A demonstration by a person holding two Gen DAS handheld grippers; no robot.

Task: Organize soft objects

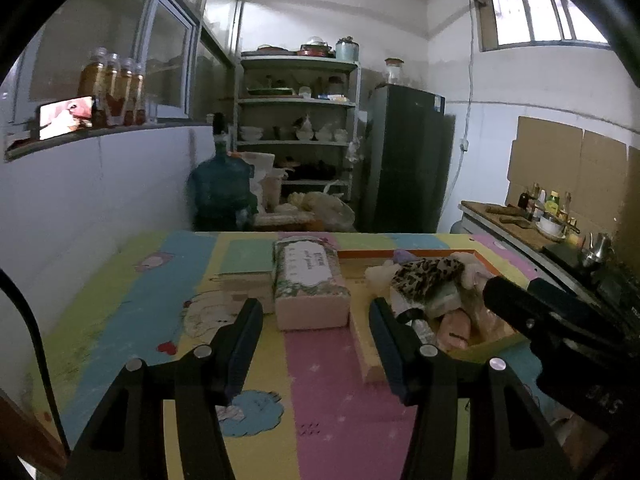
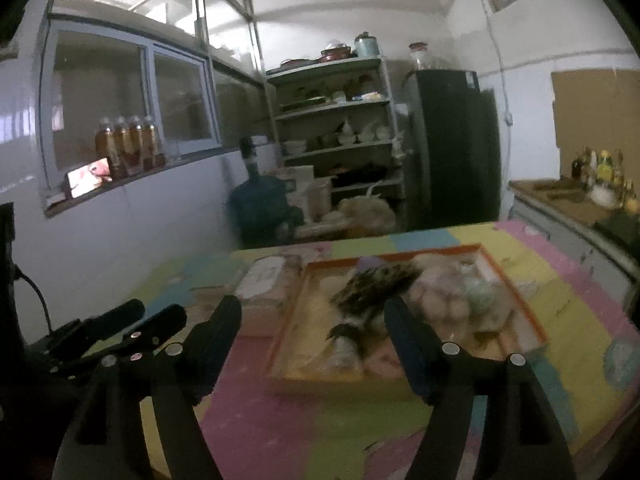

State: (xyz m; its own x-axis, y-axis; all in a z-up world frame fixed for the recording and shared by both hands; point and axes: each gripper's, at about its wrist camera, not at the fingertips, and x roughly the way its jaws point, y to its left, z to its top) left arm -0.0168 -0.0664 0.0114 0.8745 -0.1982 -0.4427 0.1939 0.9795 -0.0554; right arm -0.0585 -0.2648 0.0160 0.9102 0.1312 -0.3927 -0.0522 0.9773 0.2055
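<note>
While both hover over the mat (image 1: 328, 380), left gripper (image 1: 316, 312) and right gripper (image 2: 314, 312) are spread, empty. Tray (image 2: 516, 292) of soft toys (image 2: 376, 284) sits at 12 o'clock of right; tissue pack (image 1: 310, 280) just at its 9.

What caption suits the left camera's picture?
Open left gripper above the colourful mat, facing a tissue pack and tray of soft items.
</note>
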